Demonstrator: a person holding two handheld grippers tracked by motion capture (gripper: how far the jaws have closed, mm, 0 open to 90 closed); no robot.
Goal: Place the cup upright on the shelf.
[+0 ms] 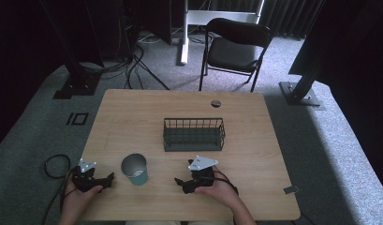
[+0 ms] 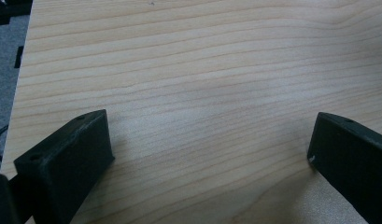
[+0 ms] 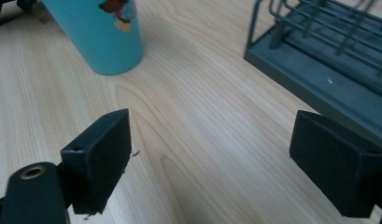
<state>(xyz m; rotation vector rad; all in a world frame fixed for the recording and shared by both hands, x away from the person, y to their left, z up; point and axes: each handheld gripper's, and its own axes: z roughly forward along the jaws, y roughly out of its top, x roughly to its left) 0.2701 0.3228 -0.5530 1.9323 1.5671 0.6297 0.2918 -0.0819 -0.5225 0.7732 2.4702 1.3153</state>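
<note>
In the left gripper view, the black two-jaw left gripper (image 2: 209,149) has its jaws spread wide, one at the lower left of the frame and one at the lower right, with nothing but bare grain of the pale wooden table (image 2: 202,70) between them; it grasps nothing. In the right gripper view, the black two-jaw right gripper (image 3: 212,158) is likewise spread wide and empty, its jaws at the lower left and lower right with bare wood between. Beyond its left jaw, in the upper left of that frame, stands the teal cup with a small printed figure on its side (image 3: 104,37), upright on the table and cut off by the top edge, so its rim is not visible there. In the upper right sits the dark grey wire basket with a solid base (image 3: 319,60), also cut off by the frame edges. In the high view, the cup stands at lower centre-left, between the two grippers, and the basket lies near the middle of the table, above the right gripper. Each gripper is held by a hand entering from the bottom edge. The dim lighting makes the jaw tips hard to make out in that view. A black folding chair (image 1: 236,47) stands beyond the table at top centre.
</note>
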